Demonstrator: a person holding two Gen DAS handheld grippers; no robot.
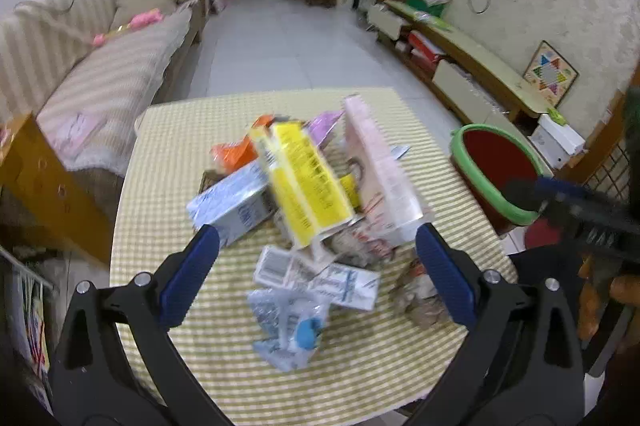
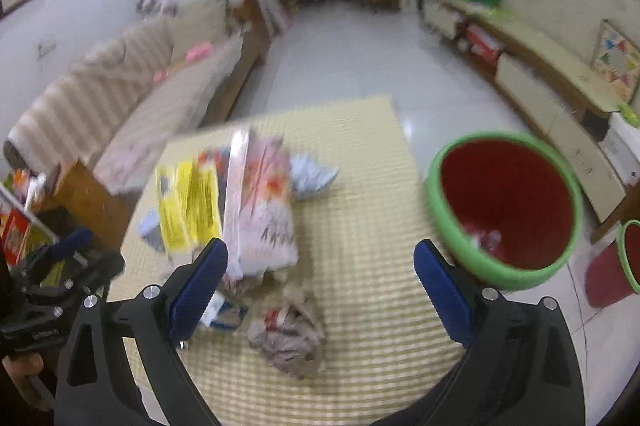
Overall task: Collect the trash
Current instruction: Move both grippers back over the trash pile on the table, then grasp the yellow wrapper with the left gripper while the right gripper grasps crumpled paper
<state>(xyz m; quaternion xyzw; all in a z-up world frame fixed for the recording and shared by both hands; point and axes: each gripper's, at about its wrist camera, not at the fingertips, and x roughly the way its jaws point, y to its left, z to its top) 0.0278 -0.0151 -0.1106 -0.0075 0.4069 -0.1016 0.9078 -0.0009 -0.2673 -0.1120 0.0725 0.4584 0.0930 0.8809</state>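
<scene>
Both hand-held grippers are wide open and empty: the left hand-held gripper (image 1: 318,258) above the trash pile (image 1: 308,185) on the worktop (image 1: 168,153), the right hand-held gripper (image 2: 320,270) above a crumpled paper wad (image 2: 290,342). Better to take the wad alone, close firmly, then carry it to the bin (image 2: 504,205) just beside the worktop

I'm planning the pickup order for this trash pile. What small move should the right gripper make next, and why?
Probably lower the right gripper onto the crumpled wad and close. Its jaws stand wide with nothing between them, the wad lies loose on the table right below, apart from the stacked boxes, and the bin sits just to the right.
</scene>
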